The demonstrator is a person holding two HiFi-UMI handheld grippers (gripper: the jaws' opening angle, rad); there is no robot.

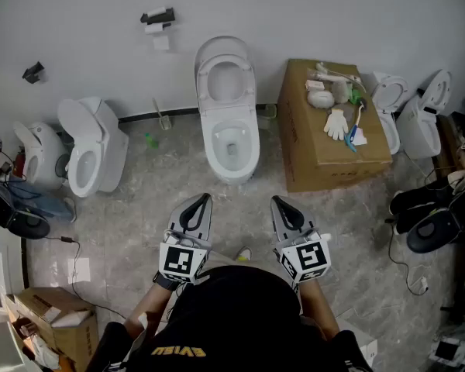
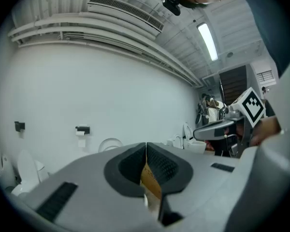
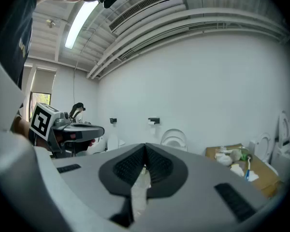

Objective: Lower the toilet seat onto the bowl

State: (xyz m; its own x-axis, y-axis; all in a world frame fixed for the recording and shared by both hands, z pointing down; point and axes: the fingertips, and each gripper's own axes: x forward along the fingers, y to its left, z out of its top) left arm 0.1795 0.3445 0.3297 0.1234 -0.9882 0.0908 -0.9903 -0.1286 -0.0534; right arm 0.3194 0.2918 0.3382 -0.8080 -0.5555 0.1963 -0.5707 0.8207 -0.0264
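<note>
Seat [image 1: 225, 74] standing up against wall, above bowl [image 1: 231, 142]. Left gripper [image 1: 202, 203] and right gripper [image 1: 279, 204] hanging side by side, well back from bowl, touching nothing. Head view showing whole bowl and floor. Gripper views showing only seat top peeking over jaws. Both pairs of jaws sitting together, nothing between. Box [image 1: 301, 157] standing just beside bowl.

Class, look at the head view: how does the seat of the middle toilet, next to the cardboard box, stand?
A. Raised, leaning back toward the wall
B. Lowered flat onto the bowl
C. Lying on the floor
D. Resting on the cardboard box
A: the toilet seat stands up behind the open bowl, against the wall side, so it has not yet been lowered.
</note>
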